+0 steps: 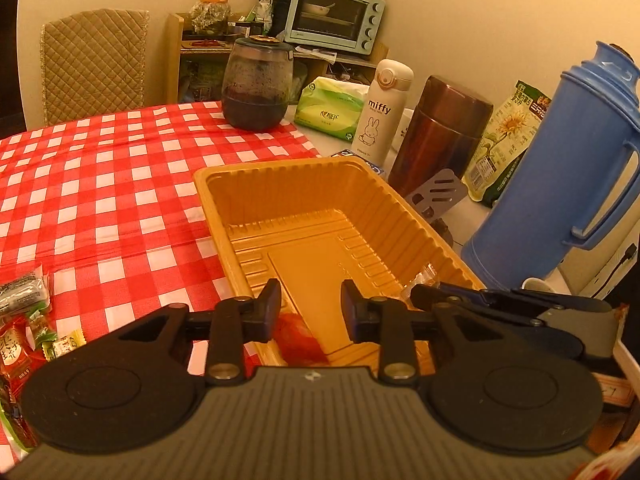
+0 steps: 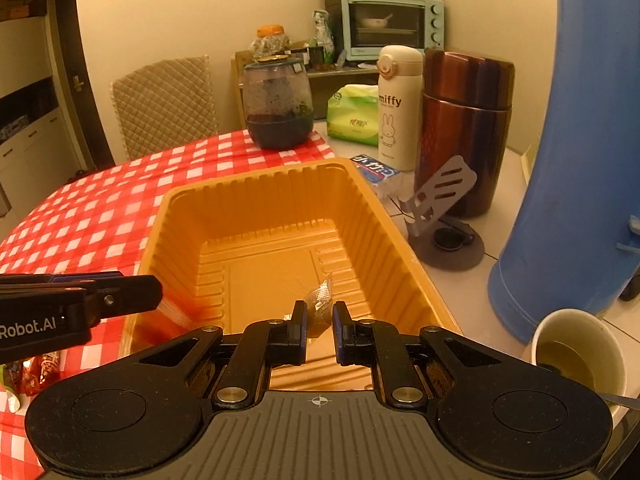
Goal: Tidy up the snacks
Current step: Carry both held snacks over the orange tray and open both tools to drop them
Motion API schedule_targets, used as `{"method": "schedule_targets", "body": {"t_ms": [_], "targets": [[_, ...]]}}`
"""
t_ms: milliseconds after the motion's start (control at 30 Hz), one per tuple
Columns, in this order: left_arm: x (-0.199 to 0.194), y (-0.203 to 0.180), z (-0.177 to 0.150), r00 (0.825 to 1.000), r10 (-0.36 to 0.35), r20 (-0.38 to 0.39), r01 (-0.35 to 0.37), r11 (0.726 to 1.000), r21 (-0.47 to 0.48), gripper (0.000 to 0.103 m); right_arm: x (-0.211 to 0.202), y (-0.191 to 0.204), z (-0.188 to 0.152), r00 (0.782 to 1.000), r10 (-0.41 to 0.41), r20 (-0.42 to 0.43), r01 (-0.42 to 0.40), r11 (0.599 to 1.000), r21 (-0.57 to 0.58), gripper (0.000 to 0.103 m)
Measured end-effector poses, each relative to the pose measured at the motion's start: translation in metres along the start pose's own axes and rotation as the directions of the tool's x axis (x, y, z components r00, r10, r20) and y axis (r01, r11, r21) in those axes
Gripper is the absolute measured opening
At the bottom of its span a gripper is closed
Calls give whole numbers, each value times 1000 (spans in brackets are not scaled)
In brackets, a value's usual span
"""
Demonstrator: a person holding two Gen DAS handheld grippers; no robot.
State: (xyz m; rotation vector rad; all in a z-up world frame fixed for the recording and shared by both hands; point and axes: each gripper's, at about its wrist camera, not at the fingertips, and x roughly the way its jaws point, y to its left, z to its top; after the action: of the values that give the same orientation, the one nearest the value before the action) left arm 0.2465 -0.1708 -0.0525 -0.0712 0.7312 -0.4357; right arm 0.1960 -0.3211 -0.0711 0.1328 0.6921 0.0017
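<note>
An orange plastic tray (image 1: pixel 208 184) (image 2: pixel 160 208) stands on the red checked tablecloth, with both grippers over its near end. My left gripper (image 1: pixel 312 304) is open. A blurred red snack wrapper (image 1: pixel 298 338) shows below the gap between its fingers, against the tray floor and free of the pads. My right gripper (image 2: pixel 320 322) is shut on a small clear-wrapped candy (image 2: pixel 320 300) above the tray floor. In the left wrist view the right gripper (image 1: pixel 424 294) reaches in from the right. Loose wrapped snacks (image 1: pixel 24 340) (image 2: pixel 36 372) lie on the cloth left of the tray.
A tall blue thermos (image 2: pixel 580 160), a brown flask (image 2: pixel 464 120), a white Miffy bottle (image 2: pixel 396 108) and a grey phone stand (image 2: pixel 440 200) crowd the right side. A paper cup of liquid (image 2: pixel 576 352) sits near my right gripper. A dark jar (image 1: pixel 258 84) and tissues stand behind the tray.
</note>
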Motion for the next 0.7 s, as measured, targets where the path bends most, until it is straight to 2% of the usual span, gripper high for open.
{"method": "schedule_targets", "body": {"t_ms": [300, 400, 467, 533, 567, 600, 700], "targets": [[-11, 9, -4, 999, 36, 3, -36, 999, -10, 31, -1, 10, -1, 1000, 7, 10, -7, 999, -38, 13], [-15, 12, -4, 999, 47, 6, -47, 999, -12, 34, -1, 12, 0, 999, 43, 9, -43, 999, -33, 14], [-18, 14, -5, 998, 54, 10, -54, 998, -13, 36, -1, 15, 0, 999, 39, 11, -39, 998, -44, 15], [-20, 17, -5, 998, 63, 12, -63, 998, -15, 39, -1, 17, 0, 1000, 24, 14, -24, 998, -57, 27], [-21, 18, -6, 998, 67, 14, -67, 998, -16, 40, -1, 17, 0, 1000, 23, 18, -22, 998, -53, 43], [-22, 19, -6, 997, 71, 14, -71, 997, -17, 42, -2, 17, 0, 1000, 22, 23, -21, 999, -48, 51], [-25, 25, -8, 997, 81, 12, -81, 996, -22, 42, -4, 17, 2, 999, 11, 39, -9, 999, -53, 51]]}}
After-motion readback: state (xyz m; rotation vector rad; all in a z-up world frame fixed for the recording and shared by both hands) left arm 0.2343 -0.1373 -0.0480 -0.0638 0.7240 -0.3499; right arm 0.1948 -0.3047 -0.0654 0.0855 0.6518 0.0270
